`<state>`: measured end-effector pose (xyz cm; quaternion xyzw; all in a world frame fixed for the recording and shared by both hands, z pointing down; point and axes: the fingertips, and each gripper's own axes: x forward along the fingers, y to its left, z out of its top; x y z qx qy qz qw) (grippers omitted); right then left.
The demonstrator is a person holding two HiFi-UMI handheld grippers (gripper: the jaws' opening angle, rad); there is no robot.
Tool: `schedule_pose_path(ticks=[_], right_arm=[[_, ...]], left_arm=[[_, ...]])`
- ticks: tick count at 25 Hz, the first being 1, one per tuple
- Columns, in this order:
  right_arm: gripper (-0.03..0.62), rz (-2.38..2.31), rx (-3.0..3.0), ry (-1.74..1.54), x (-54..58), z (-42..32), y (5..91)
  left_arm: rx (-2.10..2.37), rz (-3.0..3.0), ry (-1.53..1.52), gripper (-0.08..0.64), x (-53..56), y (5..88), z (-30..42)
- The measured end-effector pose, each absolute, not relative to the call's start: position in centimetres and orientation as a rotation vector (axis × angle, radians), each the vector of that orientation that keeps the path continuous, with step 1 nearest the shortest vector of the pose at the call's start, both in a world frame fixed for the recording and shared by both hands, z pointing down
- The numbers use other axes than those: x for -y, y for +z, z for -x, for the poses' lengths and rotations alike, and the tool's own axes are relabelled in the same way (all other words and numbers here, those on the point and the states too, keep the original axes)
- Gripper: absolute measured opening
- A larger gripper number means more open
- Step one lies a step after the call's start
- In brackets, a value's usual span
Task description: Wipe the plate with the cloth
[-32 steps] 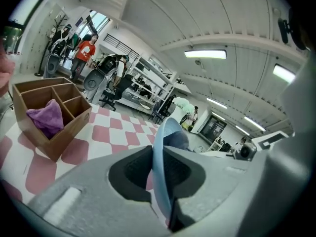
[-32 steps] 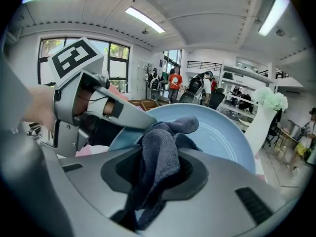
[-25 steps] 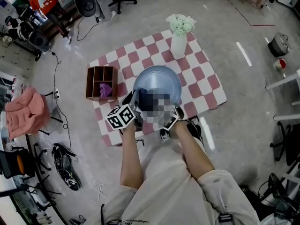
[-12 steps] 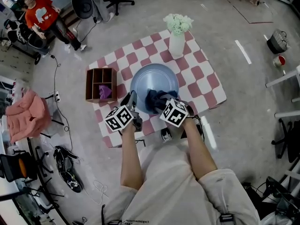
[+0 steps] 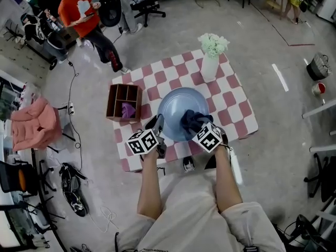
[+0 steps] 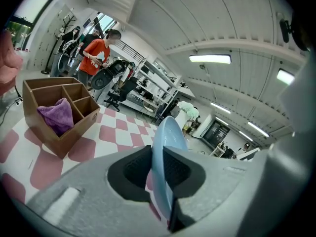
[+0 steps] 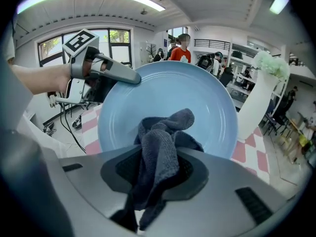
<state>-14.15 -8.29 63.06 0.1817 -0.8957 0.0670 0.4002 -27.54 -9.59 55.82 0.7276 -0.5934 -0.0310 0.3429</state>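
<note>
The plate (image 5: 184, 112) is noted as round, pale blue and glossy, with a shallow raised rim and no visible marks on its face (image 7: 168, 102). It is held over the middle of the red-and-white checked tablecloth (image 5: 236, 104), tilted so that its hollow face is turned toward the right gripper (image 5: 202, 130). Its near-left rim (image 6: 165, 147) is pinched edge-on between the jaws of the left gripper (image 5: 157, 127), which are closed onto it. The cloth (image 5: 191, 121), dark blue-grey and bunched, is clamped between the right gripper's jaws (image 7: 158, 174), and its free folds (image 7: 160, 152) are pressed against the lower part of the plate's face. A wooden box (image 5: 123, 101) with compartments is recorded to the left on the tablecloth, a purple rag (image 5: 128, 109) lying in one compartment. A white vase of pale flowers (image 5: 210, 64) stands beyond the plate. Compared with one second ago, the right gripper's marker cube is found higher, beside the plate's near-right rim, and the cloth is seen on the plate as it was half a second ago. The left gripper's hold on the rim is unchanged.
</note>
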Motion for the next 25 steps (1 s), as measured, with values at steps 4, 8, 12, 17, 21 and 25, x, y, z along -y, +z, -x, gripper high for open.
schedule_pose_path(ticks=[4,8,12,17,21,25], right_arm=[[0.121,-0.589,2.265,0.216,10.2,13.1,62.7],[0.121,-0.708,2.206,0.188,11.5,12.1,62.1],[0.121,-0.795,2.165,0.138,12.7,11.3,61.7],[0.121,-0.924,2.172,0.161,14.3,10.3,61.0],[0.121,-1.008,2.183,0.175,15.4,9.6,60.4],[0.121,-1.044,2.182,0.134,15.8,9.8,59.9]], left_arm=[[1.537,-1.901,-0.082,0.041,9.5,55.5,27.4],[1.526,-1.912,-0.080,0.041,9.0,55.4,27.0],[1.508,-1.934,-0.078,0.041,9.1,55.4,26.3],[1.491,-1.953,-0.068,0.041,8.9,55.3,26.0],[1.467,-1.981,-0.051,0.041,8.8,55.5,25.6],[1.451,-2.006,-0.024,0.041,8.6,55.7,25.3]])
